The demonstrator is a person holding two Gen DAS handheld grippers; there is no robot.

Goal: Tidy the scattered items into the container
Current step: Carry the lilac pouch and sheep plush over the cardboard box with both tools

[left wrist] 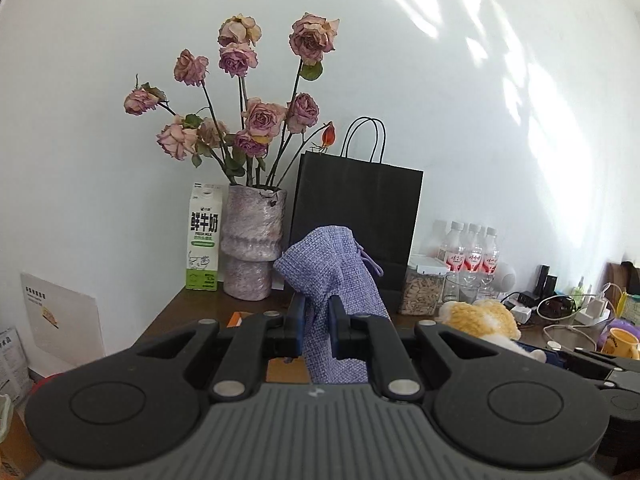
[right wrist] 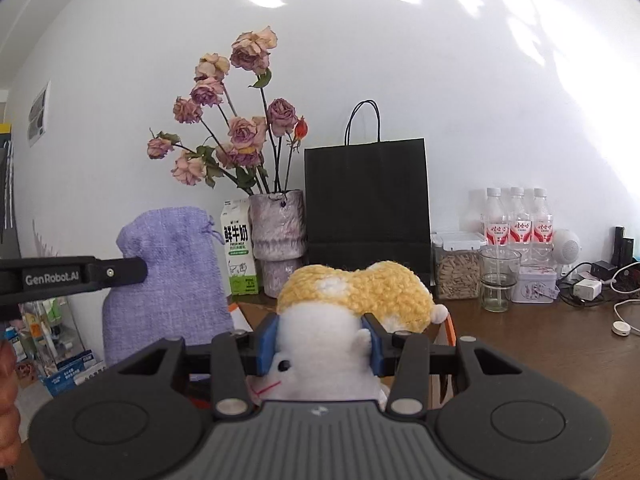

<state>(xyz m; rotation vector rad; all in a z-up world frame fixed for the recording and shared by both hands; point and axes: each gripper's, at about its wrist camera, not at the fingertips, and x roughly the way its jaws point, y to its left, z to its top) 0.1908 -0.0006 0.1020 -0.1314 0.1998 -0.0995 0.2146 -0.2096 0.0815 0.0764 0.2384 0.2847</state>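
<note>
My left gripper (left wrist: 317, 328) is shut on a purple woven drawstring pouch (left wrist: 332, 276), lifted above the brown table (left wrist: 192, 308). In the right wrist view the same pouch (right wrist: 172, 280) hangs at the left, pinched by the left gripper's black finger (right wrist: 116, 272). My right gripper (right wrist: 320, 344) is shut on a yellow and white plush toy (right wrist: 352, 296), its blue pads pressed into the white body. That plush toy (left wrist: 480, 316) also shows at the right of the left wrist view. The orange edge of a container (right wrist: 450, 326) peeks out behind the toy.
Against the white wall stand a milk carton (left wrist: 203, 236), a vase of dried roses (left wrist: 252, 240), a black paper bag (right wrist: 366, 204), a jar of seeds (right wrist: 458, 268), a glass (right wrist: 498, 280) and three bottles (right wrist: 518, 220). Chargers and cables (right wrist: 592, 284) lie at the right.
</note>
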